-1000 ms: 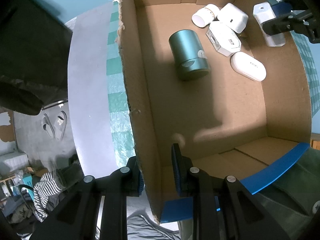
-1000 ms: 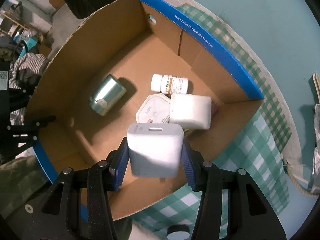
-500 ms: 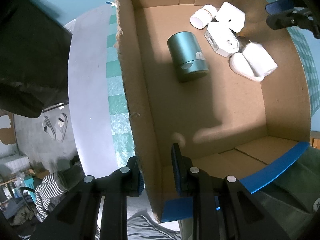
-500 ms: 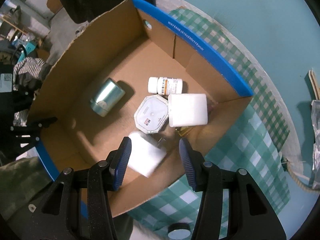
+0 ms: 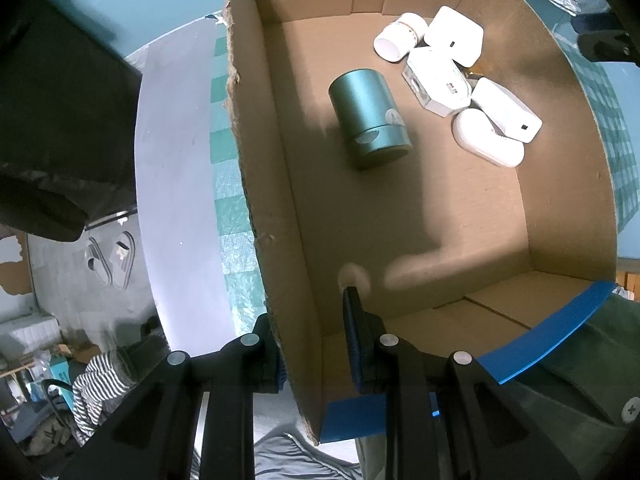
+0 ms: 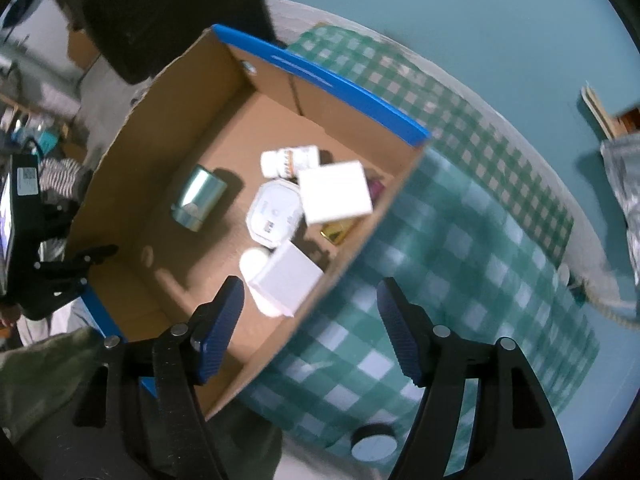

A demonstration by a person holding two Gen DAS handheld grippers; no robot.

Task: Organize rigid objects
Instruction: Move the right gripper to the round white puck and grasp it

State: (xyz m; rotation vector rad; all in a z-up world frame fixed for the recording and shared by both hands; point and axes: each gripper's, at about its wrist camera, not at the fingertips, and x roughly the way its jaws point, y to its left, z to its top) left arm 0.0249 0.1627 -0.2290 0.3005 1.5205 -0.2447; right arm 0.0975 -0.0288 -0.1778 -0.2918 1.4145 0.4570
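Pinching cardboard box by its near wall with left gripper, pads pressed together on the cardboard at 6 o'clock in the left wrist view. Just been opening right gripper: spread wide, nothing between the pads, hanging above the box rim next to the checked cloth. Seeing white charger block inside the box, just past the right fingertips at 12 o'clock, tilted and leaning on white oval case. In the left wrist view, same block at 2 o'clock, long axis running 10-to-4. Also in the box, clustered at 1 o'clock from the left gripper: octagonal white box, pill bottle on its side, square white block. Teal cylinder lying apart from them at 12 o'clock, long axis roughly 11-to-5. Probably done with this drop. For any re-seat of the leaning block, use the right hand: nearer and free, left busy steadying the box. No loose item visible on the cloth apart from a black round disc at 6 o'clock, unclear what. Writing: white print on the box's blue rim strip blurred, unreadable. Small dark print on the octagonal box and an orange-banded label on the bottle, neither legible. No brand made out.
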